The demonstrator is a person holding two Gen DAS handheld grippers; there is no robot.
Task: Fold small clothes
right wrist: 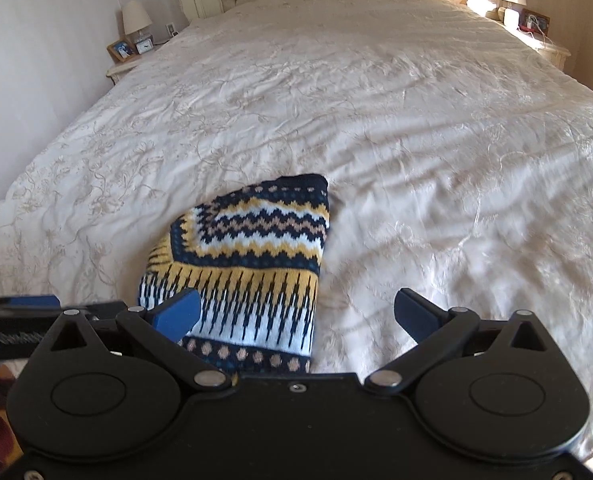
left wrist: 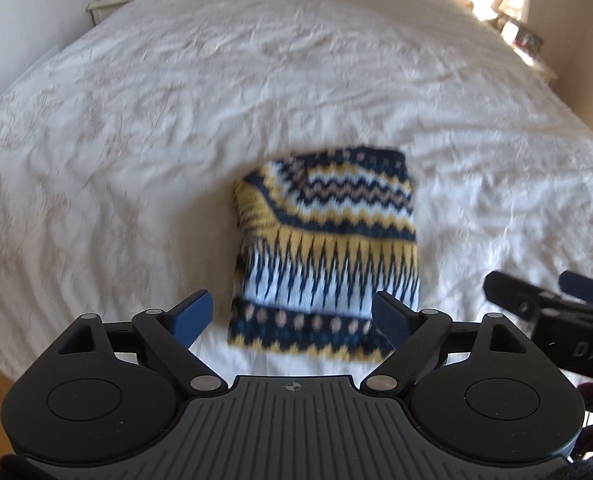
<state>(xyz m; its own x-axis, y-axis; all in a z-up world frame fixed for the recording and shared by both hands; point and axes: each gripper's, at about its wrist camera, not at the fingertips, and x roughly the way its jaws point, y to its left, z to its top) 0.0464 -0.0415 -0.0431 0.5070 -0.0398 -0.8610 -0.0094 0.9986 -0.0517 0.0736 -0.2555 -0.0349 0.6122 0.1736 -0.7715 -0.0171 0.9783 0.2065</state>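
**Sam:** What do you see from your end?

**Me:** I see a knitted sweater (left wrist: 324,252) lying on the white bedspread (left wrist: 136,140). It has zigzag bands of navy, yellow, white and tan. It is already folded into a small, tidy block. It sits just ahead of my left tongs (left wrist: 296,320), in the gap between the two blue fingers (left wrist: 194,316).

**Sam:** Are the left tongs holding it?

**Me:** No. They are wide open and hold nothing. The sweater lies flat on the bed, and I think the fingers hang a little above its near edge.

**Sam:** And the right tongs?

**Me:** My right tongs (right wrist: 296,314) are wide open too, and empty. From that camera the sweater (right wrist: 252,264) is ahead and to the left, behind the left blue finger (right wrist: 176,314). The right finger sits over bare bedspread (right wrist: 436,160). The two tongs are side by side, near each other.

**Sam:** So which step are we on?

**Me:** I think the folding of this one is done, or nearly done. It looks like a neat packet with no sleeves sticking out.

**Sam:** What comes next?

**Me:** I judge there are two choices. If one more fold is wanted, I must bring both tongs down to the near edge, pinch all the layers, and lift them over to the far edge. If not, I grip the packet by its sides and move it away. The knit is thick and soft, so I need a deep bite or the layers may slip apart.
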